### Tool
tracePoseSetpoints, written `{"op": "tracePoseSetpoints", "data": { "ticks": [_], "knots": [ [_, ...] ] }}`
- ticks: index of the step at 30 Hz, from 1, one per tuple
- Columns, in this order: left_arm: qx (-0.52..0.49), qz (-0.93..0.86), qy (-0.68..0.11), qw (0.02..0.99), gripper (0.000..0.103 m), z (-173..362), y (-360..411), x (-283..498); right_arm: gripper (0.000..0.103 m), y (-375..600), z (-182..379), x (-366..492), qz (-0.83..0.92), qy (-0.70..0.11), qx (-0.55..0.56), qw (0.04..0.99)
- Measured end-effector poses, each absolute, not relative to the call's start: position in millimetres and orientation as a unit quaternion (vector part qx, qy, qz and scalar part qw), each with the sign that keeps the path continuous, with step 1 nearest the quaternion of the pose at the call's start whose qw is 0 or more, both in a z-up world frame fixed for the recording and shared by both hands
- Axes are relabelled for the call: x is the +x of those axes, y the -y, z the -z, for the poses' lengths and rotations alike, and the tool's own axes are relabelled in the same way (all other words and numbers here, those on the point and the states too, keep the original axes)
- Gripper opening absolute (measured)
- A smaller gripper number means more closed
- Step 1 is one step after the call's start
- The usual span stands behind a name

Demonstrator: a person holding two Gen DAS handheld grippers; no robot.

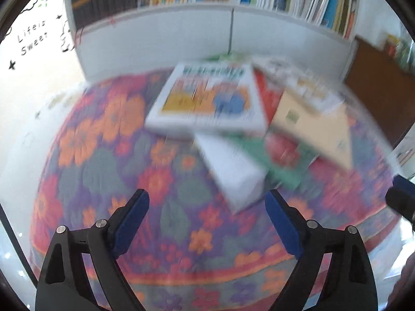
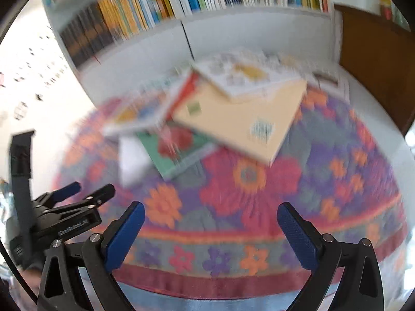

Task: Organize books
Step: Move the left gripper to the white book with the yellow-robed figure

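The left gripper [image 1: 207, 220] has its jaws wide apart, with nothing between them. Past it, a messy pile of books [image 1: 233, 119] lies on the flowery cloth [image 1: 103, 160], some books resting crooked on others. That is likely why they need tidying. The right gripper [image 2: 210, 233] is also wide apart and empty. Behind the pile, the white shelf [image 2: 145, 49] holds neat rows of books.

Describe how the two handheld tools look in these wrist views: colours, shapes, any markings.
Both match. The left tool and right tool each have two curved black fingers with cut-out openings, silver pins at the joints and textured blue pads on the inner faces. Seen from the right wrist view, the left tool's body carries small white lettering, too blurred to read.
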State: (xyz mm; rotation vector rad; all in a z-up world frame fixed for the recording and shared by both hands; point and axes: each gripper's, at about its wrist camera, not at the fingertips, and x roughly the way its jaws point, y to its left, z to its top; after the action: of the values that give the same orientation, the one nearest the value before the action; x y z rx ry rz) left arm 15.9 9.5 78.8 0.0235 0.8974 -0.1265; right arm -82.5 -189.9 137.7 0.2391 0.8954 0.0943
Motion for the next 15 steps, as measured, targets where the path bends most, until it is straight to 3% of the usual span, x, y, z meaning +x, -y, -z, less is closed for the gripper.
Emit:
{"op": "tracePoseSetpoints", "data": {
  "ticks": [5, 9, 10, 12, 15],
  "knots": [
    [0.037, 0.06, -0.372, 0.925, 0.092, -144.1, 18.0, 51.4, 0.102, 244.8, -202.1, -45.8, -0.057, -0.38, 0.127, 0.915],
    [0.042, 0.069, -0.363, 0.928, 0.092, -149.6, 56.1, 97.1, 0.101, 288.4, -219.6, 17.8, -0.074, -0.371, 0.155, 0.913],
    [0.044, 0.071, -0.371, 0.925, 0.092, -142.1, 67.4, 107.9, 0.099, 294.4, -217.4, 31.0, -0.07, -0.373, 0.154, 0.912],
    [0.04, 0.088, -0.393, 0.914, 0.092, -123.4, 85.9, 123.0, 0.084, 306.2, -201.7, 64.4, -0.058, -0.398, 0.147, 0.904],
    [0.025, 0.108, -0.425, 0.899, 0.089, -92.7, 103.6, 146.9, 0.075, 320.2, -166.0, 108.5, -0.037, -0.438, 0.138, 0.887]
  ]
}}
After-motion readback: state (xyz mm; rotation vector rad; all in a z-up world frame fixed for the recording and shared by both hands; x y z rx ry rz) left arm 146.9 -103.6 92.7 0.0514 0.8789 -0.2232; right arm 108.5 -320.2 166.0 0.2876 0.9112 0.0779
